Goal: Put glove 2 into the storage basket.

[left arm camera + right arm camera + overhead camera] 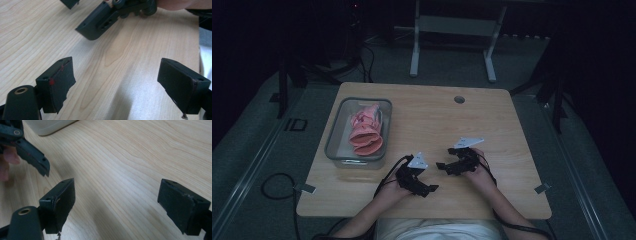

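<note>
A wooden table (pixel 472 120) is sitting under dim light, with a round hole (pixel 459 99) near its far edge. On its left side a clear bin (pixel 337 131) is resting, and pink gloves (pixel 366 131) are lying inside it, cuffs opening toward the person. A white-legged stand (pixel 452 45) is standing on the floor beyond the table, and cables (pixel 274 187) are trailing off the near left corner.

Nothing is lying between the bin and the grippers; the wood there is bare.

The left gripper (pixel 424 187) is hovering low near the table's near edge, held in the left hand (pixel 394 190). In the left gripper view its jaws are standing wide apart over bare wood, gripping nothing. The right gripper (pixel 443 166) is sitting just beside it, held in the right hand (pixel 482 172), and pointing left toward it. Its jaws are also spread wide in the right gripper view, holding nothing, with the bin's corner (pixel 50 126) showing at the upper left.
</note>
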